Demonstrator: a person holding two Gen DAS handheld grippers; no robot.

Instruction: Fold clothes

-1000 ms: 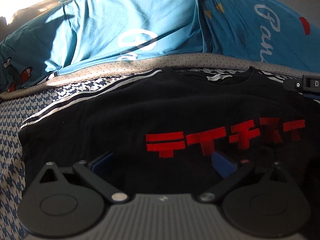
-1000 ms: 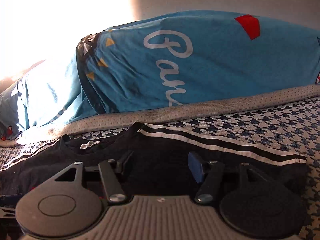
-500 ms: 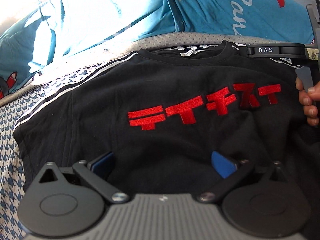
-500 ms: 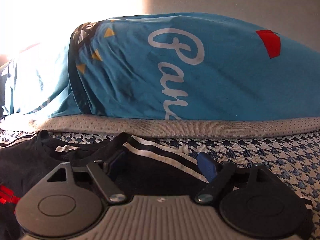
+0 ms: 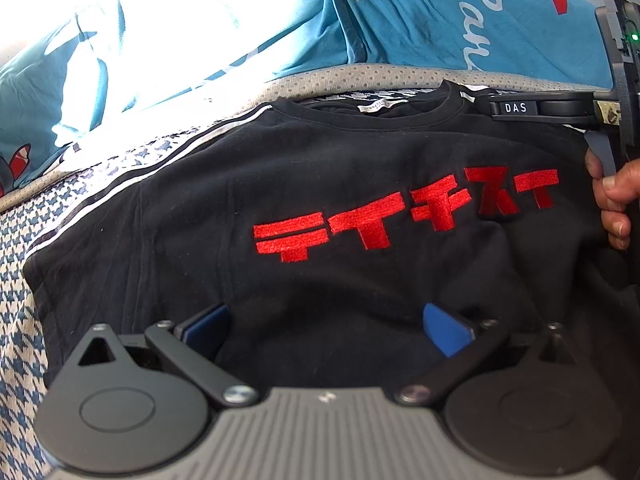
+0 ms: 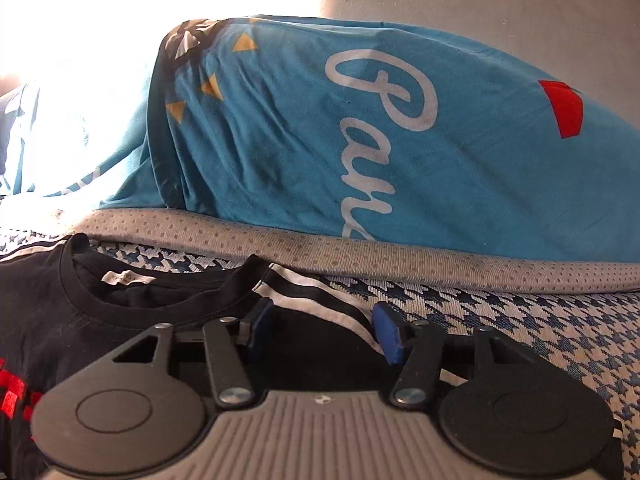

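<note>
Right gripper (image 6: 320, 330) is closing, jaws half apart around the shirt's (image 5: 320, 168) striped shoulder just ahead on the bed (image 6: 520, 320). Pinch both layers before lifting, I'd say. Left gripper (image 5: 326, 330) is wide over the hem, gripping nothing.

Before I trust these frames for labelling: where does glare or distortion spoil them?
Left wrist view: sunlight blows out the upper left, washing out the blue pillow; the black T-shirt stays sharp, with fisheye bending at the edges. Right wrist view: the top left corner is burnt white; the blue pillow's lettering is clear.
</note>
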